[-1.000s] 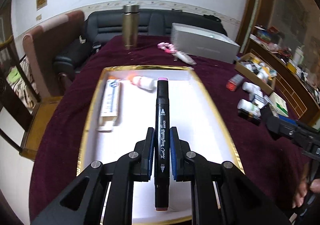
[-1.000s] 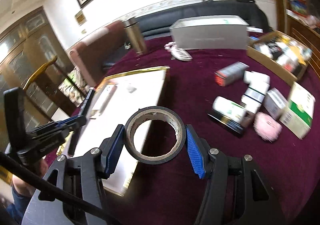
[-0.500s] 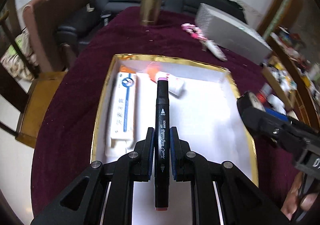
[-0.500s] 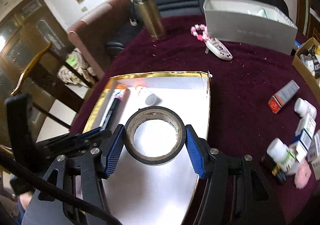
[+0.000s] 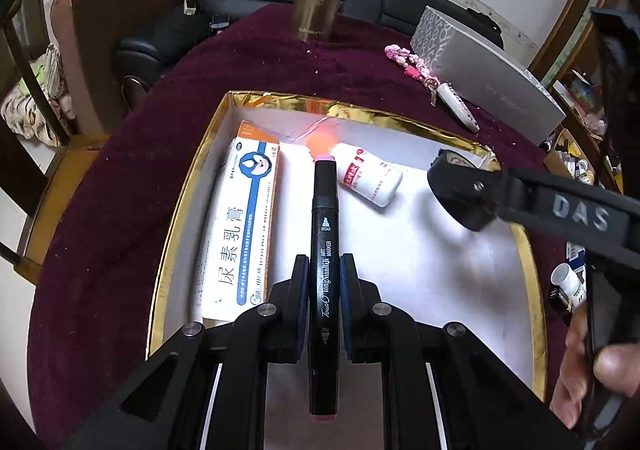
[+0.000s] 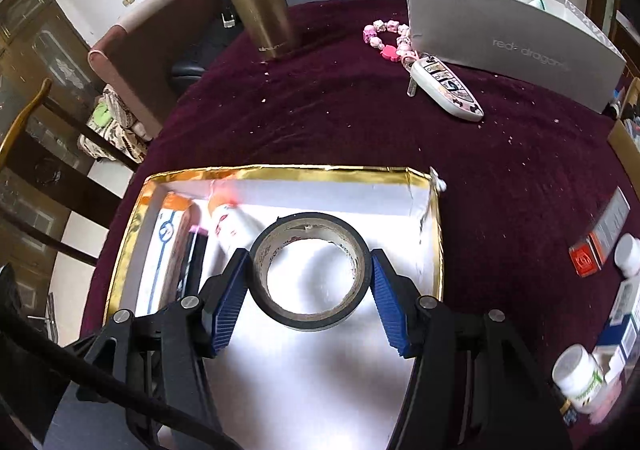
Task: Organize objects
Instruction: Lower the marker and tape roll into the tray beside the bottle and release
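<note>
Holding Marker and Tape Over the Tray

A black art marker (image 5: pixel 324 246) is pinched between the pads of the left gripper (image 5: pixel 325 290) above the gold-rimmed tray (image 5: pixel 280 100). A roll of black tape (image 6: pixel 310 270) is clamped by the right gripper (image 6: pixel 308 290) over the tray's white floor, near a white bottle (image 5: pixel 368 178) and an ointment box (image 5: pixel 240 218).

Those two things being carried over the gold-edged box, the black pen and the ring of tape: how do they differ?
The marker is a long, straight, black stick with pink ends; the tape roll is a hollow black ring with a pale cardboard core. The left hand-held gripper pinches the marker in nearly closed jaws; the right hand-held gripper spans the tape roll with jaws set wide. Both are gripped above the box, which already holds a carton and a white bottle.
</note>
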`<state>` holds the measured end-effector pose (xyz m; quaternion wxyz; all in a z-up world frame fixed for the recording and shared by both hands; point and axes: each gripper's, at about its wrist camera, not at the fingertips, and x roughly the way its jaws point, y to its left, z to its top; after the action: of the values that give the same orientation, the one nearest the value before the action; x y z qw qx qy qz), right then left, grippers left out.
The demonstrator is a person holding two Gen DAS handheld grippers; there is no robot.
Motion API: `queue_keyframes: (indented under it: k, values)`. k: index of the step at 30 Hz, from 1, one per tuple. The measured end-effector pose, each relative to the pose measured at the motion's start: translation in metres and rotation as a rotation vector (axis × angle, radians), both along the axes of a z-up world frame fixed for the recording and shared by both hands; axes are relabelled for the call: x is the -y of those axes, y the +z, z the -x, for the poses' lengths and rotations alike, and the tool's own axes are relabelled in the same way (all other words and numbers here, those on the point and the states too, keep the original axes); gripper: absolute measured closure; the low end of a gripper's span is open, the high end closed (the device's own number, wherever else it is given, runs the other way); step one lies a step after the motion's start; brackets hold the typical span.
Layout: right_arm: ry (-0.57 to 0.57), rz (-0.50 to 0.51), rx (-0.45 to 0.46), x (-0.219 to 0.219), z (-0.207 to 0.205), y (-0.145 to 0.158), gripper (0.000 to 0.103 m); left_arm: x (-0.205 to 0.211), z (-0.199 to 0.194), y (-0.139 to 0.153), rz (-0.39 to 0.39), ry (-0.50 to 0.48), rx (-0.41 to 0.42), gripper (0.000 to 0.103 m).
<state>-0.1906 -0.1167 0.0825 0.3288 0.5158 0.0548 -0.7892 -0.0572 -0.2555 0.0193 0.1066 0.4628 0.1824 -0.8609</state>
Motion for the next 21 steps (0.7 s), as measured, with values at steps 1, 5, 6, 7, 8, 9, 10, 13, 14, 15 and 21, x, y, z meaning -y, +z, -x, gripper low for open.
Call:
queue_keyframes:
  k: [1,5,6,7,8,9,10,13,14,15,21]
  values:
    - [0.000,-0.006,0.001,0.002,0.001,-0.002,0.044,0.002,0.001,0.000,-0.004,0.003,-0.001,0.091]
    - [-0.011,-0.038,-0.003,0.010,0.007,-0.010,0.044,0.003,0.000,0.001,0.033,0.013,-0.002,0.091]
    - [-0.015,-0.039,-0.002,0.011,0.008,-0.012,0.044,0.004,0.001,0.001,0.027,0.018,0.000,0.091]
    - [-0.018,-0.041,-0.003,0.013,0.008,-0.013,0.044,0.006,0.001,-0.001,0.020,0.022,0.003,0.091]
    - [-0.015,-0.044,-0.008,0.015,0.008,-0.013,0.044,0.006,0.002,-0.002,0.018,0.024,0.006,0.091]
    - [-0.009,-0.047,-0.012,0.018,0.007,-0.013,0.044,0.006,0.003,-0.003,0.018,0.025,0.010,0.091]
    - [-0.005,-0.044,-0.010,0.020,0.006,-0.014,0.044,0.005,0.004,-0.003,0.025,0.025,0.010,0.092]
    - [0.008,-0.043,-0.025,0.025,0.003,-0.012,0.044,0.005,0.004,-0.003,0.021,0.026,0.008,0.092]
    - [0.013,-0.036,-0.013,0.026,0.002,-0.013,0.044,0.005,0.004,-0.003,0.018,0.029,0.007,0.092]
    - [0.014,-0.032,-0.007,0.027,0.001,-0.014,0.044,0.006,0.003,-0.003,0.016,0.031,0.006,0.092]
    - [0.025,-0.049,-0.019,0.037,-0.004,-0.019,0.044,0.005,0.003,-0.003,0.025,0.033,0.007,0.092]
